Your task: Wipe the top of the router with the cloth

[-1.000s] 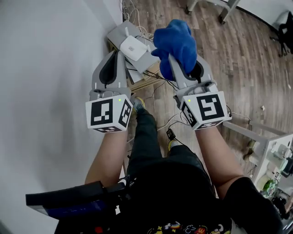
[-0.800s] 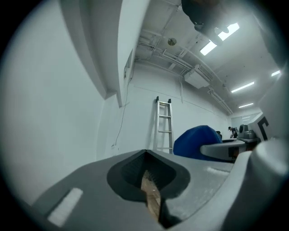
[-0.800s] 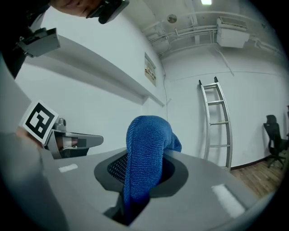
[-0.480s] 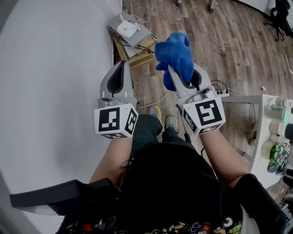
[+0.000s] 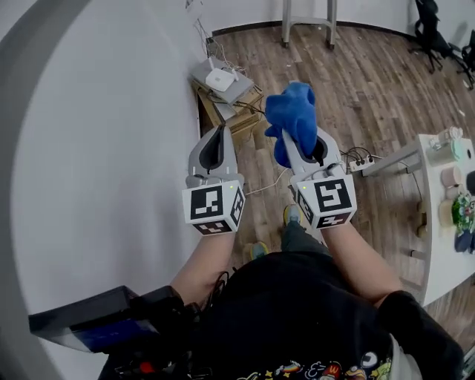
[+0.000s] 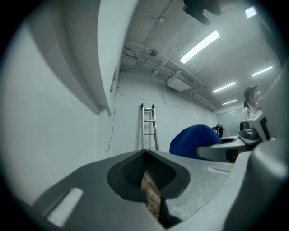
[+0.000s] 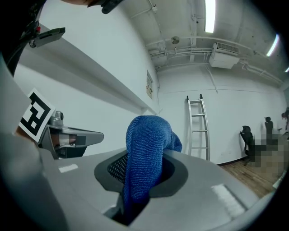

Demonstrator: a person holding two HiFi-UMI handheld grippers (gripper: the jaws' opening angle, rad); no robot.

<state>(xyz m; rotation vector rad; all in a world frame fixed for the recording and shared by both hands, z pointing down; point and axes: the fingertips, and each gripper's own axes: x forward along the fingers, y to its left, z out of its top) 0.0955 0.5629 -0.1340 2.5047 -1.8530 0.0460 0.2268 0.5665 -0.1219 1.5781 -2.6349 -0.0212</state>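
Note:
The white router (image 5: pixel 220 79) lies on a grey box atop a low wooden stand (image 5: pixel 228 113) against the wall, far ahead of both grippers in the head view. My right gripper (image 5: pixel 292 132) is shut on the blue cloth (image 5: pixel 292 116), which bunches up above its tips; the right gripper view shows the cloth (image 7: pixel 143 158) pinched between the jaws. My left gripper (image 5: pixel 217 133) is shut with nothing in it, held level beside the right one. Both point upward, well short of the router. The left gripper view (image 6: pixel 151 191) shows wall, ceiling and the cloth (image 6: pixel 194 139), no router.
A white wall runs along the left. Cables (image 5: pixel 260 111) trail from the stand across the wooden floor, with a power strip (image 5: pixel 359 158) near a white table (image 5: pixel 441 193) at the right. A ladder (image 7: pixel 197 124) leans on the far wall. A chair (image 5: pixel 430 22) stands far back.
The router and stand have slid farther away toward the top of the head view as the person stepped back and raised the view. Both grippers keep their hold and relative pose.

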